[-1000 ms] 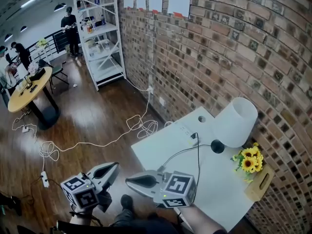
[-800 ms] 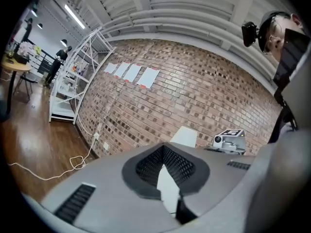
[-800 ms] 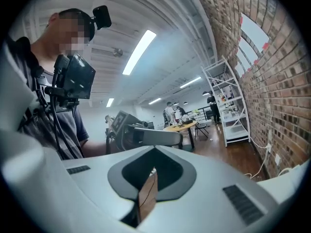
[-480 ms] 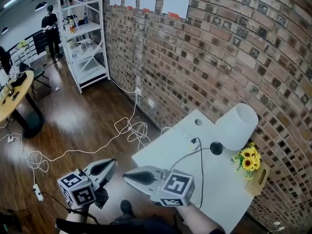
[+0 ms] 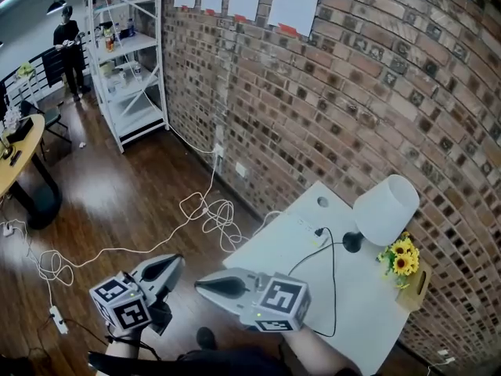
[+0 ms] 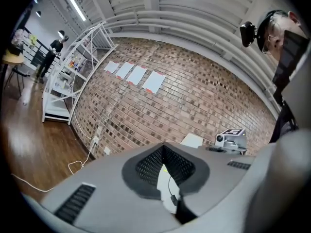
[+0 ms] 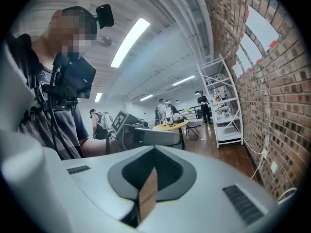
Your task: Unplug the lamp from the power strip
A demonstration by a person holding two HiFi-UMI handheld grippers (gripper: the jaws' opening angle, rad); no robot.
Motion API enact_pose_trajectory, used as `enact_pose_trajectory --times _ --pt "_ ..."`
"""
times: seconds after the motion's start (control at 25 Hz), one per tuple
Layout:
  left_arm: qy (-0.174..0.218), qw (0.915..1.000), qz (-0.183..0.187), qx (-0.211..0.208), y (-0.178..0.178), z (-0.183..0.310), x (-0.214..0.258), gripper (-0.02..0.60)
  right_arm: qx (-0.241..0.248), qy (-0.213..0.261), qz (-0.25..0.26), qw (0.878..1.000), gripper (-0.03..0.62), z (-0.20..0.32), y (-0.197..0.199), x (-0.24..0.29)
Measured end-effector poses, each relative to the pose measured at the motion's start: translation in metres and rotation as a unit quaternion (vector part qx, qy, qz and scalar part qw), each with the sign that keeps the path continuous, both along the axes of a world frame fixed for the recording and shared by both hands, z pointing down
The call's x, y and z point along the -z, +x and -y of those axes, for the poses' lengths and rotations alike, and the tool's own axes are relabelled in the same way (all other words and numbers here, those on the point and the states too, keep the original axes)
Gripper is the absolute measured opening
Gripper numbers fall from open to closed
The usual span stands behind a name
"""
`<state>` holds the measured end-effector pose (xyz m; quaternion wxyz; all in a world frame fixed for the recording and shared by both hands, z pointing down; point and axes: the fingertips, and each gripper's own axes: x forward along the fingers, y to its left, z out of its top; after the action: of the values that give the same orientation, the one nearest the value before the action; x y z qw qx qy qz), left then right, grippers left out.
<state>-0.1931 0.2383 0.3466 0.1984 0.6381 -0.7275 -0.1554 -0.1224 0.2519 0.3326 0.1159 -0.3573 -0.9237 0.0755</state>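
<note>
The lamp, with a white shade (image 5: 385, 208) and a black base (image 5: 351, 242), stands at the far side of the white table (image 5: 274, 261) against the brick wall. Its black cord (image 5: 332, 288) loops over the table to a black plug (image 5: 319, 232) seated in the white power strip (image 5: 301, 225). Both grippers hang off the table's near left corner, over the floor. My left gripper (image 5: 171, 263) (image 6: 163, 147) is shut and empty. My right gripper (image 5: 205, 286) (image 7: 154, 149) is shut and empty too, pointing left, away from the plug.
Yellow sunflowers (image 5: 403, 263) and a wooden holder (image 5: 419, 288) sit at the table's right edge. White cables (image 5: 205, 210) sprawl over the wood floor towards wall outlets (image 5: 219, 149). A white shelf rack (image 5: 125, 53), a round table (image 5: 16, 147) and a person (image 5: 66, 37) are farther off.
The head view has swung slightly, so the table and lamp sit a little further right. Both grippers stay shut and in about the same place.
</note>
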Motion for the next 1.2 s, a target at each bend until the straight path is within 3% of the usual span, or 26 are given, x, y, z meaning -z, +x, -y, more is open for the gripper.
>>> enact_pose_trajectory --times 0.2,0.44,0.6,0.92,1.2 --pt "0.012 0.9998 -0.013 -0.008 -0.019 -0.016 -0.003 0.018 -0.015 0.010 -0.013 1.000 -0.011 -0.009 -0.018 -0.004" --pt "-0.002 0.9999 -0.011 -0.007 -0.041 -0.025 -0.013 0.018 -0.012 -0.003 -0.007 1.000 -0.011 -0.028 -0.039 0.000" --pt "0.008 0.9992 -0.016 -0.035 -0.043 -0.010 -0.012 0.018 -0.022 0.005 -0.008 1.000 -0.011 -0.029 -0.045 0.005" --pt "0.006 0.9938 -0.010 -0.111 -0.020 0.047 -0.013 0.018 -0.122 0.015 -0.017 0.992 -0.011 0.029 -0.029 -0.002" --pt "-0.017 0.9898 0.000 -0.141 -0.007 0.081 -0.017 0.018 -0.158 0.003 -0.020 0.987 -0.011 0.067 -0.018 -0.011"
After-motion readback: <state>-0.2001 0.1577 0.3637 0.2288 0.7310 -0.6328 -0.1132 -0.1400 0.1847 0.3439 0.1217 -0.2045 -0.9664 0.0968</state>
